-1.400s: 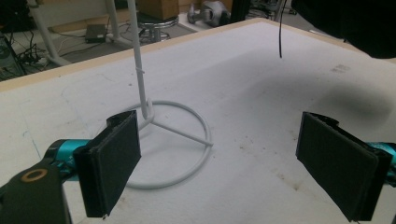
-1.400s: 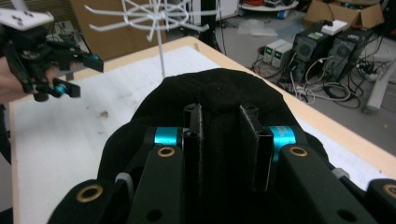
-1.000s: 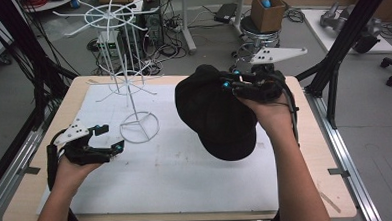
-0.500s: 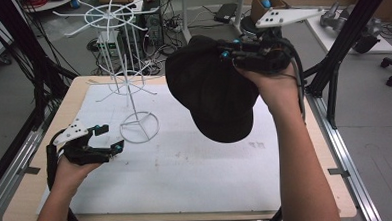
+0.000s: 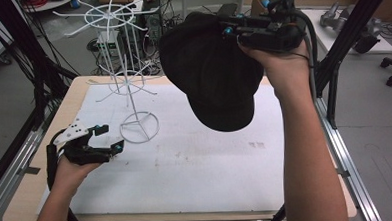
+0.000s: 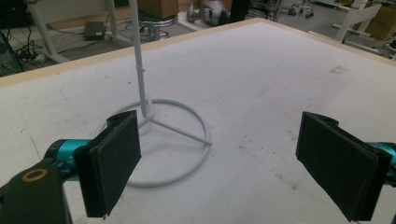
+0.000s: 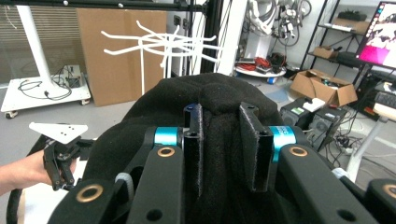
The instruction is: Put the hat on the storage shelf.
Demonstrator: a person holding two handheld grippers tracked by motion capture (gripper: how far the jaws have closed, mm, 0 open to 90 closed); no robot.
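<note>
Matt black cloth cap (image 5: 217, 74) (fuzzy)

The cap (image 5: 215, 74) is plain black all over, a soft matte black with no print or badge to see. The wire rack (image 5: 128, 88) is white throughout — post, ring base and arms alike. The surface (image 5: 212, 175) is covered in white with faint brownish specks and smudges, and a pale wood edge runs round it. The left gripper (image 5: 114, 138) is black with turquoise accents, brass-coloured rings and a light grey plate on top. The right gripper (image 5: 230, 31) has the same colours — black body, turquoise bands and black pads.
</note>
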